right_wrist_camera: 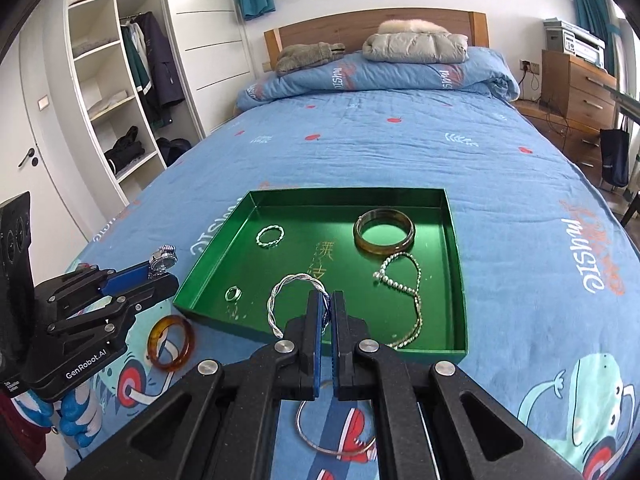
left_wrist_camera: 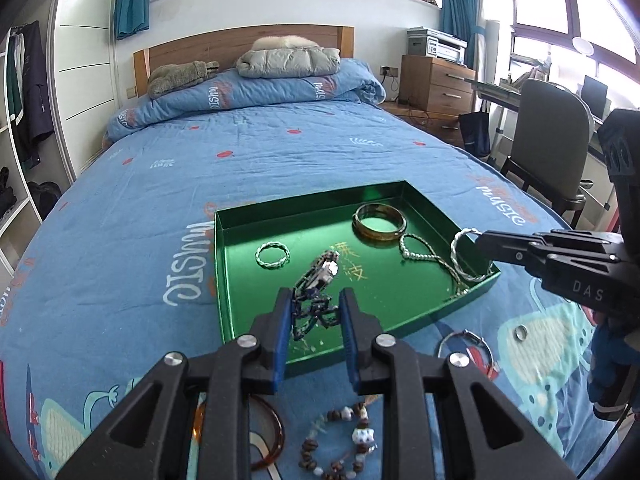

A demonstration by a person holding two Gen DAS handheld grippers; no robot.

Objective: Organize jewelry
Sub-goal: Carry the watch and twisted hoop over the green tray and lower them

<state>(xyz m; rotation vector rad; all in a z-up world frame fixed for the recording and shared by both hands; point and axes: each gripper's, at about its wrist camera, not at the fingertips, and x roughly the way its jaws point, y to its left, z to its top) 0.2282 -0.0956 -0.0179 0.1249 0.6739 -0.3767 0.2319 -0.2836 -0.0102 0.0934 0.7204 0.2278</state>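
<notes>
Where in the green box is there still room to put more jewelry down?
In the green tray, the bare floor is along the far wall, between the small twisted ring and the brown bangle, plus the near middle. The right side is crowded by the bangle and the silver chain.

"GenRobot.AI" on left gripper [right_wrist_camera: 162, 276]; "MUSIC" on bedspread [right_wrist_camera: 400, 152]

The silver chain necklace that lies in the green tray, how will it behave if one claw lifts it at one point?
The silver chain necklace lies in loose curves on the green tray, so it probably is floppy and would dangle when lifted. Its fine links look light. It seems to lie against the brown bangle and might nudge it.
</notes>
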